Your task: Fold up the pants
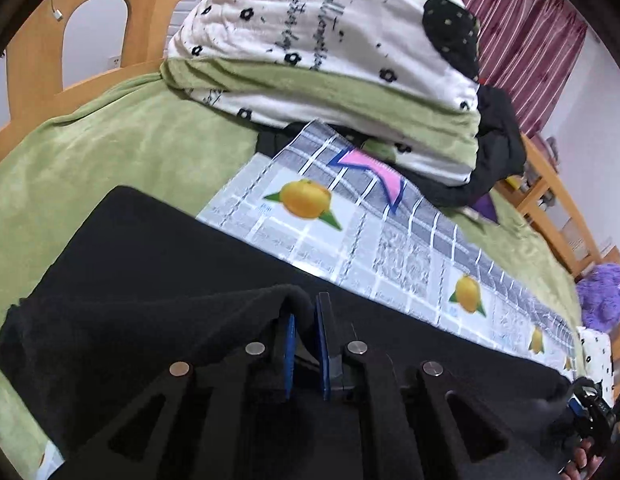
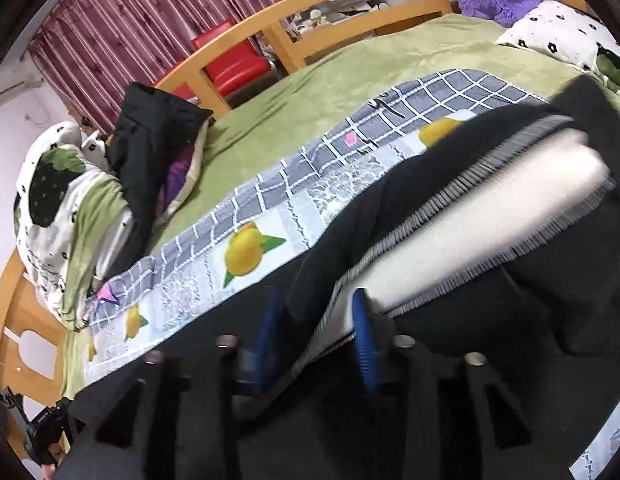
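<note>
Claw work is happening at both ends of the pants (image 1: 158,280): the left claw (image 1: 308,344) is pinching a raised hump of black fabric between its blue pads, the jaws almost together, while the right claw (image 2: 315,340) is standing wider, its pads either side of the waistband (image 2: 489,208) edge, where a ribbed grey trim and a pale lining are showing. Whether the right pads are actually pressing the cloth is hard to tell through the blur.

The pants are lying across the near part of the bed, over a checked sheet with printed oranges (image 1: 389,240), which is resting on a green blanket (image 1: 122,148). A rolled quilt (image 1: 329,52) is sitting at the far side, clear of the work.

Judging by how it is draping and bunching, the fabric is soft, thick and fleecy, limp rather than stiff, and not slippery. It is likely sagging between the two holds, so gripping at the thick waistband seam and at the leg's edge, with several layers in each pinch, looks safest.
</note>
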Demonstrator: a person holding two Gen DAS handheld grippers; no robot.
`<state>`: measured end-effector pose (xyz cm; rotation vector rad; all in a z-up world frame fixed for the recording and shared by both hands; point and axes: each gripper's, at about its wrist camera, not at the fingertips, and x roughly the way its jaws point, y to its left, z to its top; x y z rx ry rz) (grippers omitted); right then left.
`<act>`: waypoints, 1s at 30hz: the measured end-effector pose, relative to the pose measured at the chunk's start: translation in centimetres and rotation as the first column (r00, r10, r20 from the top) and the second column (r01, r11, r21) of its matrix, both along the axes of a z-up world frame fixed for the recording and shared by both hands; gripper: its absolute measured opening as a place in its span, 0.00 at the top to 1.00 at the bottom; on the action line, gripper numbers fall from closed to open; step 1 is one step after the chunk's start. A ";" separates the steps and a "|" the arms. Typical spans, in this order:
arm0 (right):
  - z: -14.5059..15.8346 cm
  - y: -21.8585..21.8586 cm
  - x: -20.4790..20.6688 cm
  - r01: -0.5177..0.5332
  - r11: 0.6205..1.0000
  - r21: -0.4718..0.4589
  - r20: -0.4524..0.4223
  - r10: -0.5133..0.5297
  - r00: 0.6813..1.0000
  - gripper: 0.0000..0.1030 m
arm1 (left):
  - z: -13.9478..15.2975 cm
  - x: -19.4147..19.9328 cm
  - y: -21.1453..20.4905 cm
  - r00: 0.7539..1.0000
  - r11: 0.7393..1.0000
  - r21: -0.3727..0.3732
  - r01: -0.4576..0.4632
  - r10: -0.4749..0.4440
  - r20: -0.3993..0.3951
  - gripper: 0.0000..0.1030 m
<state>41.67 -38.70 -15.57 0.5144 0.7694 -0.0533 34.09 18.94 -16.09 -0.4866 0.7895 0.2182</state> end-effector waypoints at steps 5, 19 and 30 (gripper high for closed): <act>0.7 0.8 -4.6 -0.062 0.997 -0.040 0.025 0.063 0.998 0.55 | 1.9 -3.7 -1.5 0.994 0.993 0.084 0.087 -0.092 0.053 0.37; -3.5 -0.4 -20.2 -0.098 0.979 -0.180 -0.091 0.082 0.992 0.52 | -3.7 -12.0 0.9 0.984 0.950 0.298 0.091 -0.040 -0.171 0.32; -4.8 -1.0 -24.1 0.003 0.991 -0.135 -0.122 -0.019 0.992 0.52 | -0.3 -4.3 6.0 0.996 0.935 0.353 -0.018 0.049 -0.079 0.69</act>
